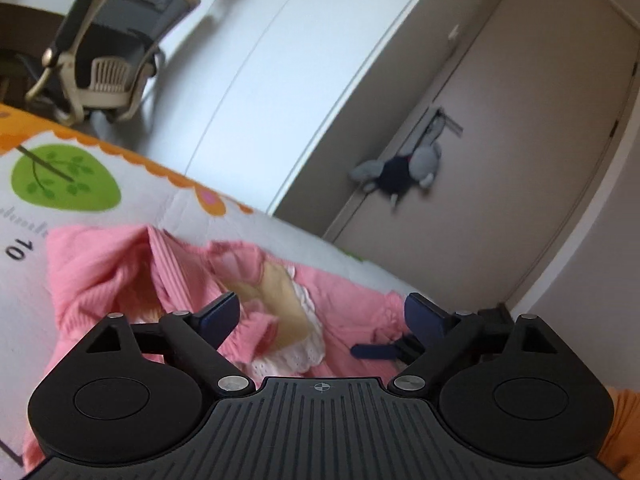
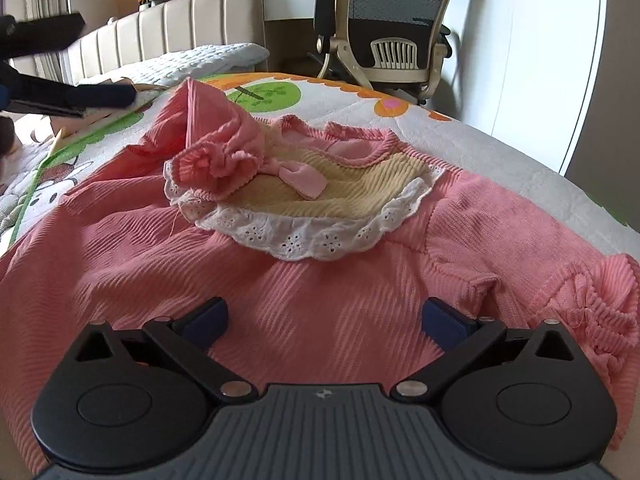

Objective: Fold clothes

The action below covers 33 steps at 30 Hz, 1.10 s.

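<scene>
Pink ribbed garment (image 1: 120, 276) lies on the bed's printed quilt (image 1: 64, 184), rumpled in the left wrist view, with its cream yoke and white lace trim turned up. The left gripper (image 1: 322, 316) hangs just above it, fingers spread wide and pinching nothing, tilted as if lining up on the bunched cloth. A dark blue finger of the other gripper shows low at the right.

In the right wrist view the garment (image 2: 300, 280) spreads broadly over the quilt (image 2: 500, 152), chest up, one sleeve (image 2: 216, 160) thrown across the lace-edged yoke (image 2: 320, 196) with its pink bow. That could be a fold started or a loose heap; I cannot tell which. The right gripper (image 2: 324, 320) hovers over the body, fingers spread and holding nothing.
</scene>
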Available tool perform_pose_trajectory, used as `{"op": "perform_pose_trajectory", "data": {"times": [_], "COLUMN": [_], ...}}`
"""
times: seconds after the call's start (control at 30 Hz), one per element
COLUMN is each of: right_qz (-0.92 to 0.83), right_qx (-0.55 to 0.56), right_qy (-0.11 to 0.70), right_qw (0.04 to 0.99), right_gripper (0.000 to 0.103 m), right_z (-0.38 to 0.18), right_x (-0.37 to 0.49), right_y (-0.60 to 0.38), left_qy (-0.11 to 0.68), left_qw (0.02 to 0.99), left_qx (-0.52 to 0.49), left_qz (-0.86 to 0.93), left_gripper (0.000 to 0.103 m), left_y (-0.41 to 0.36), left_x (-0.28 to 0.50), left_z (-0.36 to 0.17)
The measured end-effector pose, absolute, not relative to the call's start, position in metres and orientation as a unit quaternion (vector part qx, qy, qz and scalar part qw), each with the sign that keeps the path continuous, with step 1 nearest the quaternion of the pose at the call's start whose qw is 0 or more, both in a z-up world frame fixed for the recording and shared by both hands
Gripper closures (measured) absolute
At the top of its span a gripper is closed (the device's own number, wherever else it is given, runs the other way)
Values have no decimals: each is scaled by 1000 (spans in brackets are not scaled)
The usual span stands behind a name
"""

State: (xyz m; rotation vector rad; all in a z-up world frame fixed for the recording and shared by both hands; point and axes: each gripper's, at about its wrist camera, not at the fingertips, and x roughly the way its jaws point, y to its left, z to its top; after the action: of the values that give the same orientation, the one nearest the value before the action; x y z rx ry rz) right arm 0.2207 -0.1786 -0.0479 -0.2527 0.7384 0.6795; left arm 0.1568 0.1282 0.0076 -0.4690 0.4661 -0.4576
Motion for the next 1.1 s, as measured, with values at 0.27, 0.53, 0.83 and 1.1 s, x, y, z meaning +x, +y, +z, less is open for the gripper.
{"op": "perform_pose_trajectory", "data": {"times": [0.27, 0.53, 0.83, 1.1], "right_qz": [286, 288, 301, 345], "right_qx": [-138, -185, -190, -155], "right_qy": [412, 325, 341, 328], "right_qw": [854, 881, 870, 866], "right_gripper": [0, 0, 45, 26], "right_z": [-39, 21, 18, 46], "right_x": [228, 198, 205, 189], "right_y": [-160, -125, -98, -89], "left_qy": [236, 261, 244, 237], "left_qw": [936, 921, 920, 914], "left_qx": [-244, -285, -305, -324], "left_qz": [-95, -59, -25, 55], "left_gripper": [7, 5, 4, 3], "left_y": [160, 189, 218, 250], "left_x": [163, 174, 171, 171], "left_z": [-11, -25, -20, -23]}}
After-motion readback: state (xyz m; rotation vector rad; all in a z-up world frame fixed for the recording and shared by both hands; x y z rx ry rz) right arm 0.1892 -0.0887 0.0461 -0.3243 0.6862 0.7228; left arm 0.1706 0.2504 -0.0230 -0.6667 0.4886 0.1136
